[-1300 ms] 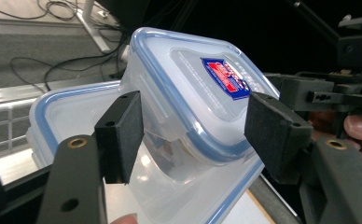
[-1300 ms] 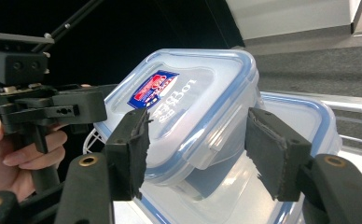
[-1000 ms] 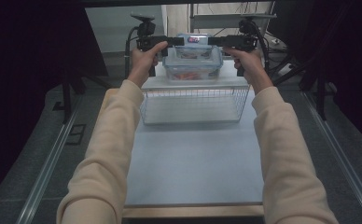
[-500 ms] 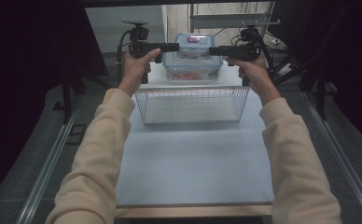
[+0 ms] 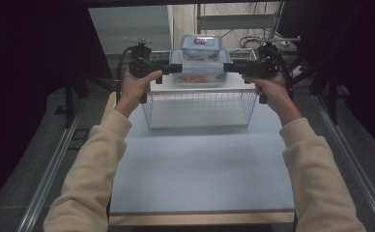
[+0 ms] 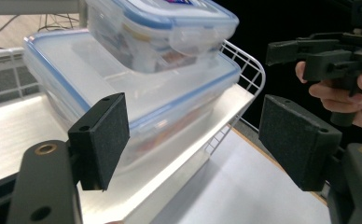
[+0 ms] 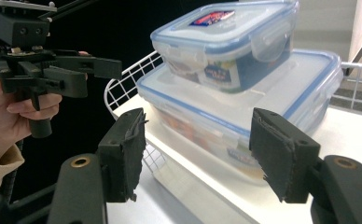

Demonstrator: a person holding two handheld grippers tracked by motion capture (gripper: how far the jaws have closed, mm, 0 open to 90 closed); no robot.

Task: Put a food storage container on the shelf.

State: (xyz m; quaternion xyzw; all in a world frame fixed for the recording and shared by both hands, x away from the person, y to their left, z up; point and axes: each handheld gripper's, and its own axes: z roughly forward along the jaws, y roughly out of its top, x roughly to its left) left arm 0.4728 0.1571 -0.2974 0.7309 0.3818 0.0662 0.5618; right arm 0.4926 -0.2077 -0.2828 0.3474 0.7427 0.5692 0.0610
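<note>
Nearest, at 6 o'clock in the high view, two cream sleeves [image 5: 98, 159] reach forward over a pale blue table [image 5: 200, 169], bare up to the wire basket [image 5: 200, 108] standing at its far end. A white shelf [image 5: 176, 87] lies across the basket's top.

On that shelf, at 12 o'clock, sits a large clear box with a blue-edged lid [image 5: 197, 72], and a smaller box of the same kind [image 5: 201, 47] is stacked squarely on it. The bigger one below makes a steady base.

The left gripper [image 5: 178, 68] at 10 o'clock and the right gripper [image 5: 226, 67] at 2 o'clock point inward at the large box from either side, level with it. That suits lifting the stack between two hands, I judge. In the left gripper view the fingers [image 6: 102, 135] stand wide apart and hold nothing; the box's corner lies beyond them. The left fingers have just been opening. The right gripper's fingers [image 7: 125, 154] are also spread and empty, the box just ahead.

Farther off are a pale wall, metal racking and loose cables; dark drapes hang at both sides, over grey floor.
</note>
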